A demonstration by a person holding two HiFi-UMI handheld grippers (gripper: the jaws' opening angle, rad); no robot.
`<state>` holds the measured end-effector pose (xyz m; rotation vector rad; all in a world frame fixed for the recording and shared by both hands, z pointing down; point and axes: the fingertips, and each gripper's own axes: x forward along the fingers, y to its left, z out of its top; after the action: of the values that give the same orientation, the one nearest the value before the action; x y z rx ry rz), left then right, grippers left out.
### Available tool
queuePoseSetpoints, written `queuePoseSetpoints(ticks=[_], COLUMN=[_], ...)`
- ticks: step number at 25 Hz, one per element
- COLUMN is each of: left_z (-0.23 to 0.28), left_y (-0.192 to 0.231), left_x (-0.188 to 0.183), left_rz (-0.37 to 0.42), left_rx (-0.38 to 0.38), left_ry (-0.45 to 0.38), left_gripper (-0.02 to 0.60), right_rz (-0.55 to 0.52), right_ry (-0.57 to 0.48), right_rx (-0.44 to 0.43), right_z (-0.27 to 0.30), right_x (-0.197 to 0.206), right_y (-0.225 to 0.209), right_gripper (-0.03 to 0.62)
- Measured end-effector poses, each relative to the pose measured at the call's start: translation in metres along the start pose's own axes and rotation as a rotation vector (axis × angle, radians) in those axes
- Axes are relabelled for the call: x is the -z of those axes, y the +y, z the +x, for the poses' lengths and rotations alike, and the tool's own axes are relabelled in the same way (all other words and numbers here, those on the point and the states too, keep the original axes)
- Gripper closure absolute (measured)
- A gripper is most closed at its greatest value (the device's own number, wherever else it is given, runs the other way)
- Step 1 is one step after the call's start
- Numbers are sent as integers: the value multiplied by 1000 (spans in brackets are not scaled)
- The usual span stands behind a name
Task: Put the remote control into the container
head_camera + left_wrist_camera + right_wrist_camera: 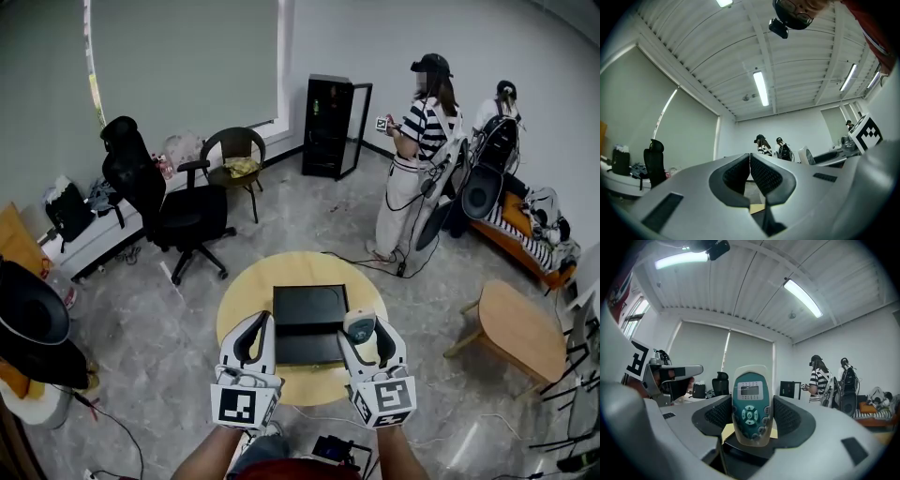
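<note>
My right gripper (361, 330) is shut on the remote control (751, 403), a cream handset with a teal face, a small screen and round buttons. It stands upright between the jaws; its top end (359, 324) pokes up just right of the container (309, 323). The container is a shallow black square box on the round yellow table (246, 286). My left gripper (260, 330) hovers at the container's near left edge. Its jaws (750, 174) meet at the tips with nothing between them.
A black office chair (159, 199) and a brown armchair (236, 161) stand beyond the table. Two people (417, 155) are at the back right beside a black cabinet (330, 126). A small wooden side table (520, 330) sits to the right. Cables lie on the floor.
</note>
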<state>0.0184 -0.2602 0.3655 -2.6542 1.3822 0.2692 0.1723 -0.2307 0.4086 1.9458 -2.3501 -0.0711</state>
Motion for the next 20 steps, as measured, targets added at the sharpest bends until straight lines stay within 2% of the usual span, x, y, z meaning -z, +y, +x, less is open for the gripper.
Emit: queuePoseSetpoints(ticks=[9,15,20], left_z=[48,73,80], left_y=[62,65,60], left_x=[13,15,24], left_rz=[-20,-32,-28], left_rx=[43,71,46], left_ry=[-3,-7,-13], left_gripper=[565,565,565], right_rz=[-8,-20,-29], right_ry=[23,33,38], right_rx=[46,63,41], right_z=[70,84,88], right_x=[-4,-4,6], right_y=[10,1,-11], right_gripper=[318,318,318])
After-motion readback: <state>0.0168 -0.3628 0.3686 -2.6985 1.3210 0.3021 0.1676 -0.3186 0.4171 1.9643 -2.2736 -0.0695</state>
